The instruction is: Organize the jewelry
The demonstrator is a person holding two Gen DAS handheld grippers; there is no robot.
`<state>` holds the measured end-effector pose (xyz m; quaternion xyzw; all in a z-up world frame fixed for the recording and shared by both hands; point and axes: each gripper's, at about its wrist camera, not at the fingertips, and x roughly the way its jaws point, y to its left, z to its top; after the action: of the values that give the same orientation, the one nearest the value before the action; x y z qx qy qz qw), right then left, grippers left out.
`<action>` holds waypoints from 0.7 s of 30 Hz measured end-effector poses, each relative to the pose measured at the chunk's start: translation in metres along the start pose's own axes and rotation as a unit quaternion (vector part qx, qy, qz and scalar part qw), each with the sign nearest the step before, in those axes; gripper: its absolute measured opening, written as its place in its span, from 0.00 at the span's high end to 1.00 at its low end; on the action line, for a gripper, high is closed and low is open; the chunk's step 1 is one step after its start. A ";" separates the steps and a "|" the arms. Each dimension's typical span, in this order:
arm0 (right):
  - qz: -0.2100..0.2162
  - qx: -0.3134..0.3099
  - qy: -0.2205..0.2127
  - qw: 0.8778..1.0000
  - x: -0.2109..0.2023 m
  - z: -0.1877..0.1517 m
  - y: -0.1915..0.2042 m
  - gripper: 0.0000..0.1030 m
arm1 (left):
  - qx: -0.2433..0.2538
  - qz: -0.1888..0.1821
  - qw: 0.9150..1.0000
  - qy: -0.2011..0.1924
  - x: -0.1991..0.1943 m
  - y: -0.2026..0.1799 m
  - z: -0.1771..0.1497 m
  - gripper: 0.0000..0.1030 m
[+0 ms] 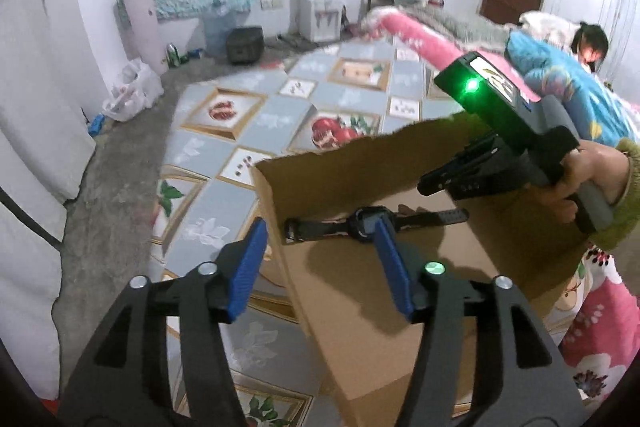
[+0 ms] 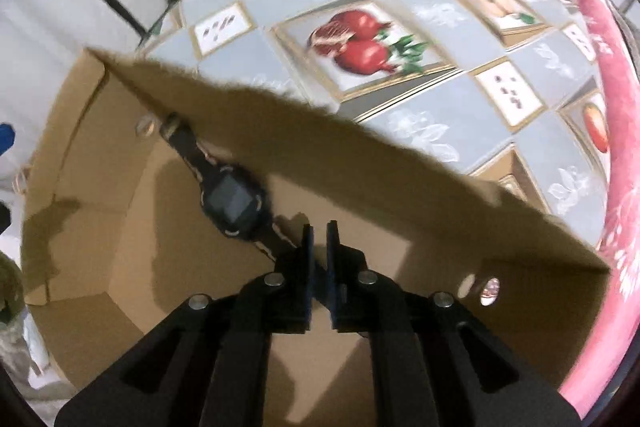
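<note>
We look into an open cardboard box (image 1: 360, 307) that stands on a mat (image 1: 224, 211) printed with fruit pictures. A black wristwatch (image 1: 362, 225) lies flat on the floor of the box, close along its far wall, with its strap stretched out to both sides.

Our left gripper (image 1: 320, 255) hangs above the near-left corner of the box with its jaws standing wide apart and nothing between them. One blue finger is outside the box wall, over the mat; the other blue finger (image 1: 394, 267) is inside the box, and in this view its tip covers part of the watch case. We cannot tell whether it touches the watch or only stands in front of it.

Our right gripper (image 2: 318, 229) points steeply down into the box. Its jaws are only a narrow slit apart. In the right wrist view the watch runs diagonally from the upper left, and the near end of the strap disappears under the left finger (image 2: 306, 239) of this gripper. The pads do not seem to press on the strap, and whether the strap lies in the slit is hidden from us. A hand (image 1: 588, 175) in a green sleeve holds this gripper.
</note>
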<state>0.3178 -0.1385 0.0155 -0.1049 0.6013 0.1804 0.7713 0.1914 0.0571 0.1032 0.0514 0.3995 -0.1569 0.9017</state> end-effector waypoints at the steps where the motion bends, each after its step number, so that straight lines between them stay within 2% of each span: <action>1: 0.001 -0.001 -0.005 1.000 -0.004 -0.002 0.000 0.85 | -0.001 0.002 1.000 -0.010 -0.008 0.001 -0.003 0.43; 4: 0.001 -0.002 -0.011 1.000 -0.010 -0.005 -0.001 0.76 | -0.011 0.004 0.999 -0.030 -0.026 0.006 -0.016 0.39; 6: 0.012 0.004 -0.024 1.000 -0.018 -0.008 -0.002 0.68 | -0.022 -0.001 0.999 -0.040 -0.037 0.010 -0.027 0.33; 10: 0.045 -0.006 -0.042 0.998 -0.035 -0.021 0.002 0.64 | -0.048 -0.019 0.997 -0.058 -0.055 0.017 -0.056 0.29; 13: 0.057 -0.006 -0.014 0.998 -0.032 -0.029 0.006 0.64 | -0.066 -0.037 0.996 -0.053 -0.051 0.016 -0.072 0.29; 17: 0.099 0.017 0.038 0.994 -0.005 -0.024 0.019 0.64 | -0.081 -0.040 0.995 -0.051 -0.038 0.009 -0.087 0.29; 21: 0.084 0.010 0.065 0.994 0.019 -0.014 0.035 0.66 | -0.098 -0.025 0.994 -0.050 -0.026 0.007 -0.096 0.29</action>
<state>0.2955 -0.1093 -0.0046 -0.0577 0.6585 0.2307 0.7141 0.1097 0.0911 0.0578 -0.0549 0.3686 -0.1417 0.9171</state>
